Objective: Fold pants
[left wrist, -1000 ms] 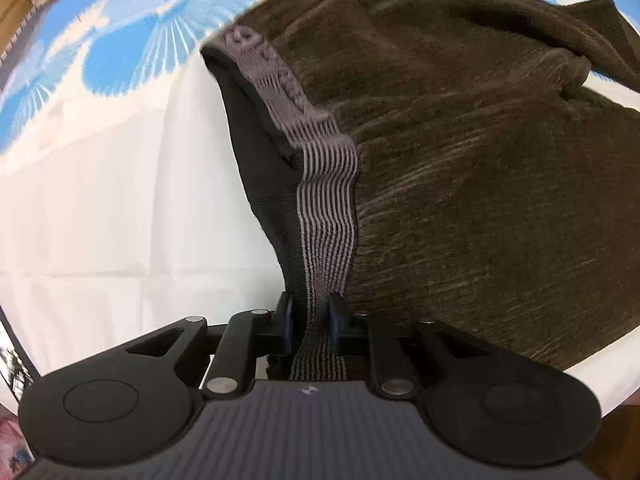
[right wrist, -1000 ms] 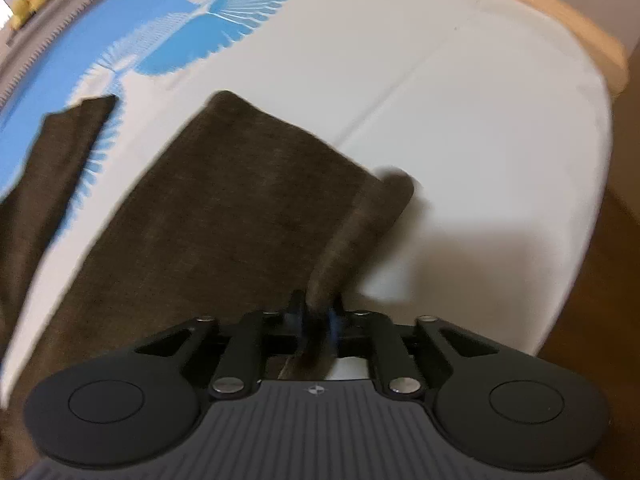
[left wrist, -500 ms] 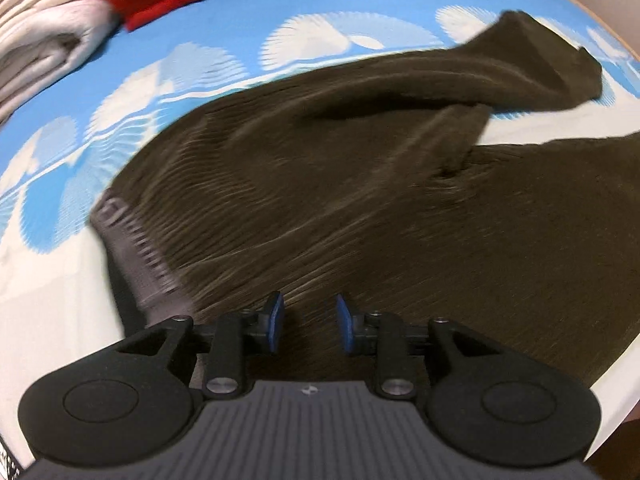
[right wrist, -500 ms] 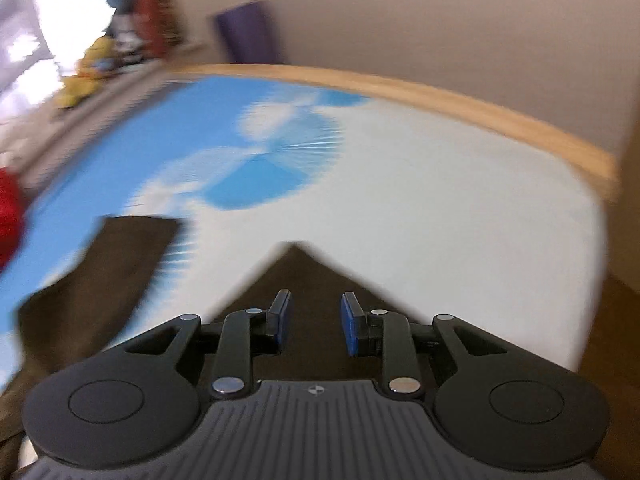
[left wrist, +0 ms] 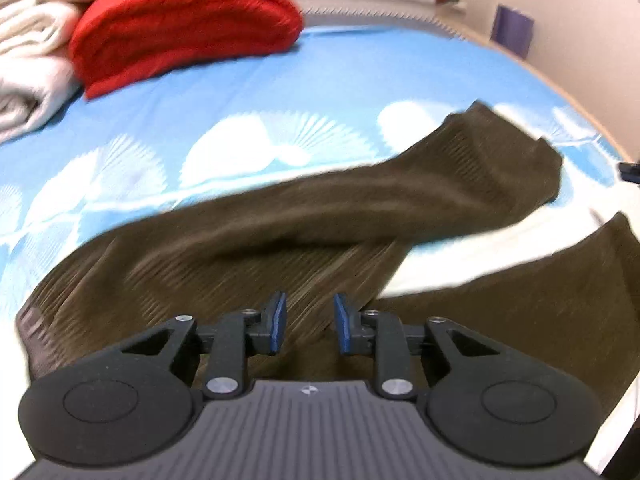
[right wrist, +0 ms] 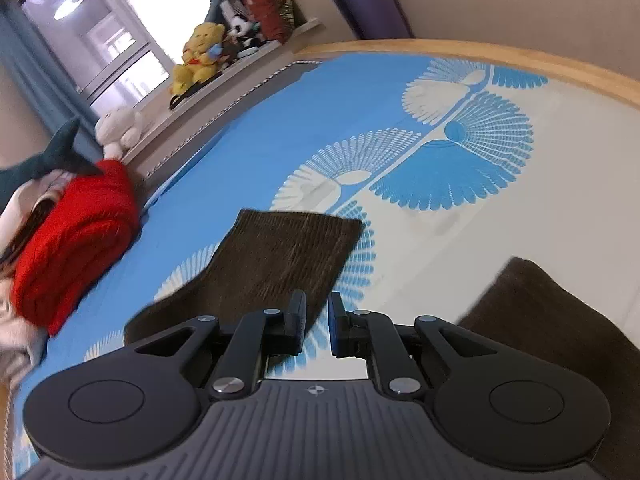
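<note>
Brown pants spread on the bed, both grippers empty above them

The pants (left wrist: 280, 248) lie flat on the blue-and-white sheet (left wrist: 280, 92), waistband at the lower left of the left wrist view, one leg running toward the far right and lying across the top of the other; the right wrist view shows a leg end (right wrist: 296, 248) squared off on the sheet and a second dark piece at lower right; the left gripper (left wrist: 307, 322) hangs over the seat, jaws apart and closing, no cloth between them; the right gripper (right wrist: 317, 322) sits nearly shut and closing, holding nothing; to fold well I would judge it best to uncross the legs first, pinch cuff and waistband right at their edges, then lay one leg squarely on the other; a red folded garment (left wrist: 180, 24) lies well apart
</note>
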Available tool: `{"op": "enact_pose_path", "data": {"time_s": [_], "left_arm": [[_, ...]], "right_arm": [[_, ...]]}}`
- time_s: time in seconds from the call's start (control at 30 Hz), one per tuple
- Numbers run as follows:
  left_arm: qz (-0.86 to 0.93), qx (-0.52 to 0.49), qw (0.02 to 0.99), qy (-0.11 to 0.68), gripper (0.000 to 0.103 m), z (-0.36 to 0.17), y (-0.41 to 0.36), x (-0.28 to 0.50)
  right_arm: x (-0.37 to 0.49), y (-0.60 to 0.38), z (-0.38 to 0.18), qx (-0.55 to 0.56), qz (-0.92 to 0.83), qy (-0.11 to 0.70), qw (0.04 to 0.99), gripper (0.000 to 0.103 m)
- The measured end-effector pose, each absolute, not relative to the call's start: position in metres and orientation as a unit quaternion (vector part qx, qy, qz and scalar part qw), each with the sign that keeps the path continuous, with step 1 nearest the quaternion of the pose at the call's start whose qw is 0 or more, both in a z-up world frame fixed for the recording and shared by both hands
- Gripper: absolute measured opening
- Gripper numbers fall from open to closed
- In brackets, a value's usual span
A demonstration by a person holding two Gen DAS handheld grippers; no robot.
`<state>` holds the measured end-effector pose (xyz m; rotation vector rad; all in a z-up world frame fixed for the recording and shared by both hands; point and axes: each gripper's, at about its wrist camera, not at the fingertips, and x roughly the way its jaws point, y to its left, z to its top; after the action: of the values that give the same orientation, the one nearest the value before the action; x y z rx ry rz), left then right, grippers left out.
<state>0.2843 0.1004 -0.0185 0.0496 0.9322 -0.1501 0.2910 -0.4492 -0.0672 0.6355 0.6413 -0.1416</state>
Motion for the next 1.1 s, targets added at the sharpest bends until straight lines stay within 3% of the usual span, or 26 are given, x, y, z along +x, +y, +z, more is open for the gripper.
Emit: {"op": "enact_pose_path", "data": {"time_s": [0.27,0.43,0.5,0.57,0.77,0.83,0.87,0.93,1.1], "left_arm": [[-0.106,0.073,0.89,0.437,0.031,-0.051,0.047,0.323],[-0.127,0.081,0.874,0.463,0.05,-0.08,0.038,0.344],[-0.122,0.101,0.871,0.466,0.05,-0.088,0.036,0.347],[-0.126,0.099,0.862,0.482,0.05,-0.095,0.038,0.352],[-0.114,0.135,0.85,0.497,0.051,-0.12,0.041,0.358],[-0.115,0.132,0.853,0.492,0.045,-0.122,0.044,0.359],[-0.114,0.132,0.853,0.492,0.04,-0.121,0.044,0.36],[-0.104,0.137,0.852,0.495,0.012,-0.12,0.046,0.363],[-0.087,0.107,0.863,0.486,0.009,-0.102,0.067,0.371]], "right_arm": [[0.349,-0.474,-0.112,0.396,-0.101,0.303,0.861,0.015],[0.388,-0.478,-0.138,0.413,-0.109,0.314,0.848,0.019],[0.403,-0.478,-0.149,0.412,-0.117,0.319,0.845,0.029],[0.418,-0.479,-0.159,0.413,-0.125,0.326,0.841,0.032],[0.446,-0.469,-0.172,0.384,-0.118,0.329,0.855,0.031],[0.452,-0.466,-0.171,0.367,-0.118,0.33,0.862,0.03],[0.454,-0.465,-0.17,0.363,-0.121,0.329,0.863,0.023],[0.457,-0.464,-0.17,0.363,-0.128,0.333,0.861,0.016],[0.464,-0.453,-0.133,0.376,-0.094,0.295,0.874,0.009]]}}
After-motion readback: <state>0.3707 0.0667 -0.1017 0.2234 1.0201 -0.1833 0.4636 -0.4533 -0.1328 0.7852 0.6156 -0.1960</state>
